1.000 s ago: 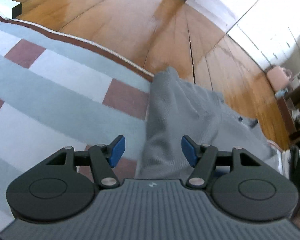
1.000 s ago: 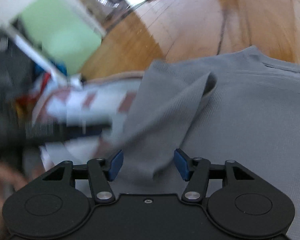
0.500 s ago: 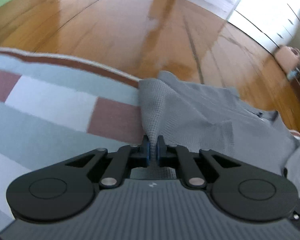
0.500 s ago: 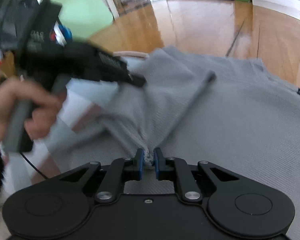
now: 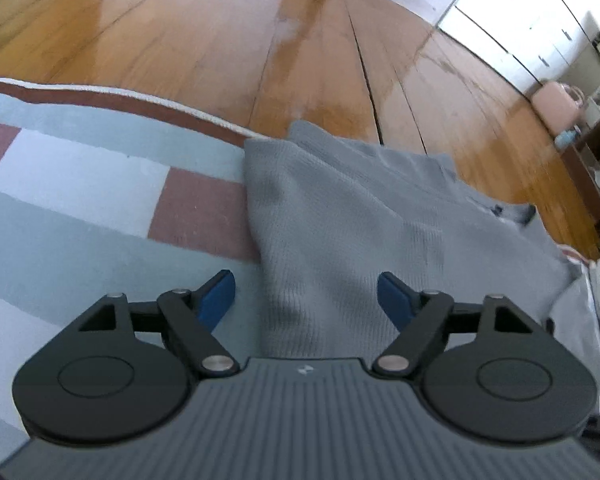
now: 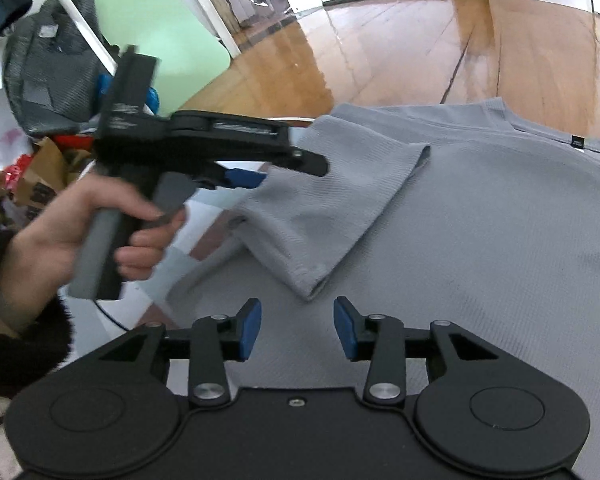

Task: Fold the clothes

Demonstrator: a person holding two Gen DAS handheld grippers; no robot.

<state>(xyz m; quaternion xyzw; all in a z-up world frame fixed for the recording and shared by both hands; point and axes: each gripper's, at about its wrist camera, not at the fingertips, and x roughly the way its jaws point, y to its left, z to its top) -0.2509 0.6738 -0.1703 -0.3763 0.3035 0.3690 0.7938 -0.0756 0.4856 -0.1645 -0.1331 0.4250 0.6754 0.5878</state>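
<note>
Half a second earlier both pairs of jaws had pinched the gray shirt [image 6: 480, 220]; now they were opening, nothing pressed between them. The shirt lay on a checked rug [image 5: 80, 200] over the wooden floor [image 5: 260, 40], its sleeve [image 6: 324, 208] folded inward. The left gripper [image 5: 306, 292] hovered above the shirt's edge, the right gripper [image 6: 297, 328] near the cuff.

small black tag [image 6: 577, 142] at grey shirt [image 6: 480, 220] neckline, print too small to read; no other legible text

Black right gripper [image 6: 297, 322], blue pads [image 6: 249, 330], silver screws, fuzzy black sleeve [image 6: 24, 354]
</note>
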